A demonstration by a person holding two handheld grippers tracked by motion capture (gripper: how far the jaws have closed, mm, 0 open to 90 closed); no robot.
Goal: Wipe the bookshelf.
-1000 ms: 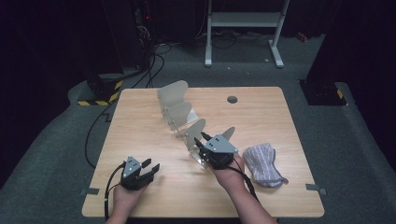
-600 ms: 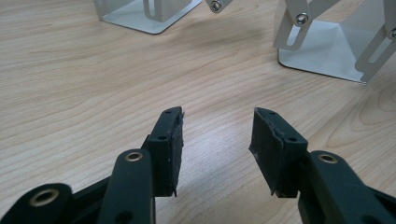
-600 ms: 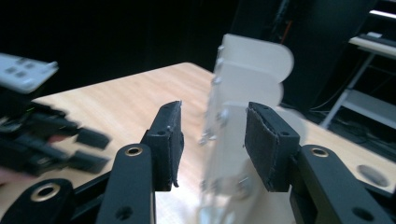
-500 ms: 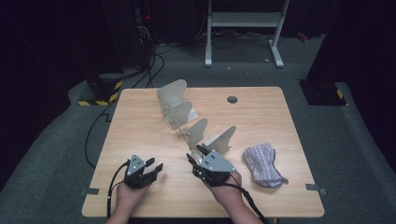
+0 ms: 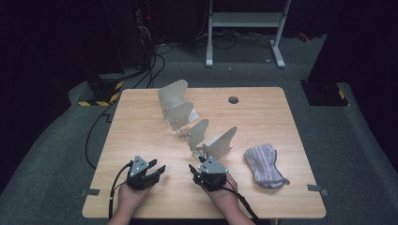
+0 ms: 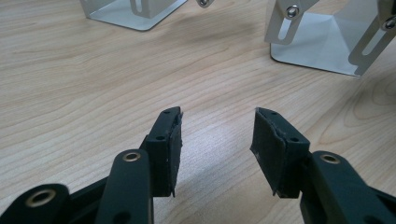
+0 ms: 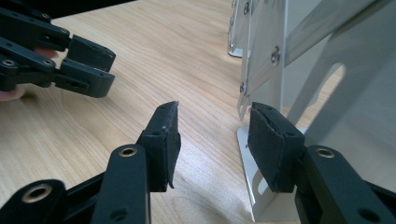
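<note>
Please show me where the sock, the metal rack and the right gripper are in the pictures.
sock (image 5: 264, 165): high view, middle of the striped fabric.
metal rack (image 5: 220, 143): high view, face of the plate nearest the person.
right gripper (image 5: 196, 171): high view, midway between its open fingertips.

both grippers are black, the left gripper and the right gripper, each with a grey three-cornered plate on top, brass-coloured rivets at the joints, flat dark pads and a black cable behind.
</note>
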